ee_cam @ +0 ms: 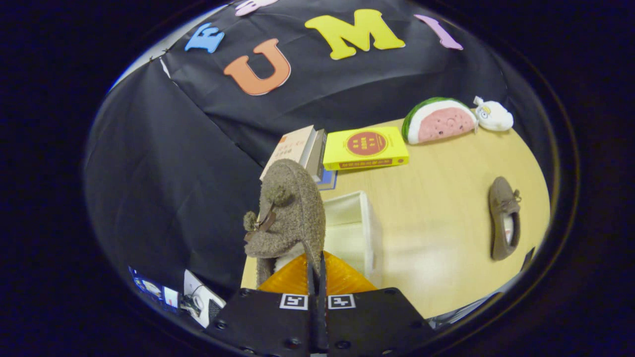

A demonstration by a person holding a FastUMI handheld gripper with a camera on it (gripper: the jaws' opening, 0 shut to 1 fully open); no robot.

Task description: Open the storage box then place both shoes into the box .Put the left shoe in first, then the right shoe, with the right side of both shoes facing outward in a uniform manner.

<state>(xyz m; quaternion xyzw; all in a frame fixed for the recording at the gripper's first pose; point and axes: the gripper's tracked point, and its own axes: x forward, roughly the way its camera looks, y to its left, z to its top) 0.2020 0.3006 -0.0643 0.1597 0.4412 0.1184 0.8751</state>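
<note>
Tabletop [436, 208]: two shoes [290, 213], tool [316, 270] clamped.

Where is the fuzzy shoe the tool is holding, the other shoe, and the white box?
Held shoe [292, 208]: gripper view, on its fuzzy upper.
Other shoe [503, 218]: gripper view, on its side by the opening.
White box [367, 228]: gripper view, on its right wall.

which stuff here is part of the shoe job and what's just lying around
Job: brown shoe clamped in the hand-held gripper, second shoe on the table, open white storage box.
Lying about: yellow book, stacked books, watermelon plush, white plush.
</note>
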